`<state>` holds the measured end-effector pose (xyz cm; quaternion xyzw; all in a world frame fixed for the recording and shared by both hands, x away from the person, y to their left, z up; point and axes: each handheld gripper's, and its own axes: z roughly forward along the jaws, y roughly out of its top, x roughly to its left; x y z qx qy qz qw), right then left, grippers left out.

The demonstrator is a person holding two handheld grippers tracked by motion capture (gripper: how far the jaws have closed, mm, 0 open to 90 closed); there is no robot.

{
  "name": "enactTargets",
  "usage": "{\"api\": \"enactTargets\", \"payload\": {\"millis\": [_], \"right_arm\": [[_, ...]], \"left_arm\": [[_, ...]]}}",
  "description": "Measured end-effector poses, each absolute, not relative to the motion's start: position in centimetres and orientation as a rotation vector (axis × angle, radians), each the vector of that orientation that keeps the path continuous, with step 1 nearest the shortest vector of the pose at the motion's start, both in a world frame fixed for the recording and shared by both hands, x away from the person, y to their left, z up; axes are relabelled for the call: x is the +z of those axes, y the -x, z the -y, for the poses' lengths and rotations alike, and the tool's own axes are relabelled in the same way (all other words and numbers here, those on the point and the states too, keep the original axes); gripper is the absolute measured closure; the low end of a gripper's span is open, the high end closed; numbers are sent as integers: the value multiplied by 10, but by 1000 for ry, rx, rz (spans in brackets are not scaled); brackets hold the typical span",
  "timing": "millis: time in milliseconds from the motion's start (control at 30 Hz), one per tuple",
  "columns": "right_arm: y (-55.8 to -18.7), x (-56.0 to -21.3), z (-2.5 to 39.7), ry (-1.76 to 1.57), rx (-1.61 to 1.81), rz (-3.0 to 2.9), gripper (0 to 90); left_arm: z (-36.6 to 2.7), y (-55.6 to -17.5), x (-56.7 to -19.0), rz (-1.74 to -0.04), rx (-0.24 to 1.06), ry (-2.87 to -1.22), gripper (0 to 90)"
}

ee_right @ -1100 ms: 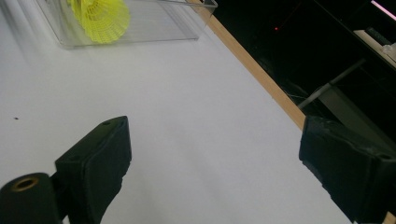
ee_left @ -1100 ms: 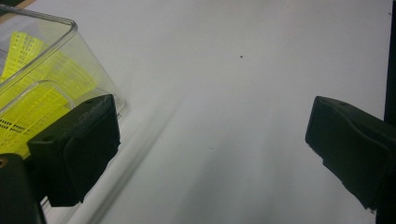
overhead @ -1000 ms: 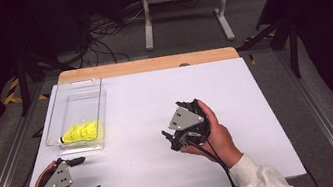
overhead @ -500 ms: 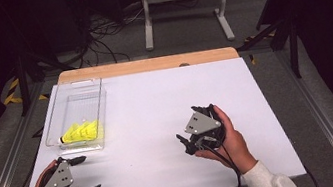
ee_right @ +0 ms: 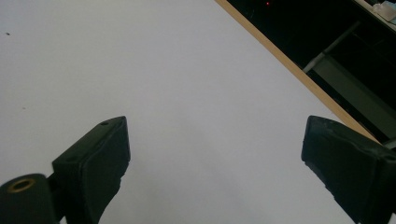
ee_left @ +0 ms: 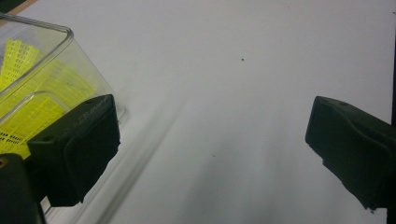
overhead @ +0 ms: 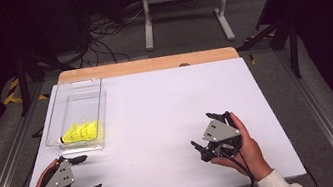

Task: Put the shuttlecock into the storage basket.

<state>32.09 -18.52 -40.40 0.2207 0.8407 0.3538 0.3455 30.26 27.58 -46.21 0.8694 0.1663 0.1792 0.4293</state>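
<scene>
Both grippers, left gripper (overhead: 79, 177) and right gripper (overhead: 206, 132), we hold with jaws apart; swinging left toward 11 o'clock could knock the clear bin (overhead: 102, 115) of yellow shuttlecocks (overhead: 81, 133).

The bin (overhead: 77, 116) sits at the counter's (overhead: 166, 103) far left with shuttlecocks (overhead: 81, 133) in its near end; my left gripper (overhead: 79, 177) lies just before it, my right gripper (overhead: 205, 132) well apart at near right
</scene>
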Motion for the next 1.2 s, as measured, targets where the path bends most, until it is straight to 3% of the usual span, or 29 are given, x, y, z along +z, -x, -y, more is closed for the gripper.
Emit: {"api": "enactTargets", "payload": {"millis": [1200], "right_arm": [[-300, -446, 249, -701, 1019, -2122, 80]], "left_arm": [[-280, -303, -462, -437, 463, -2168, 41]]}}
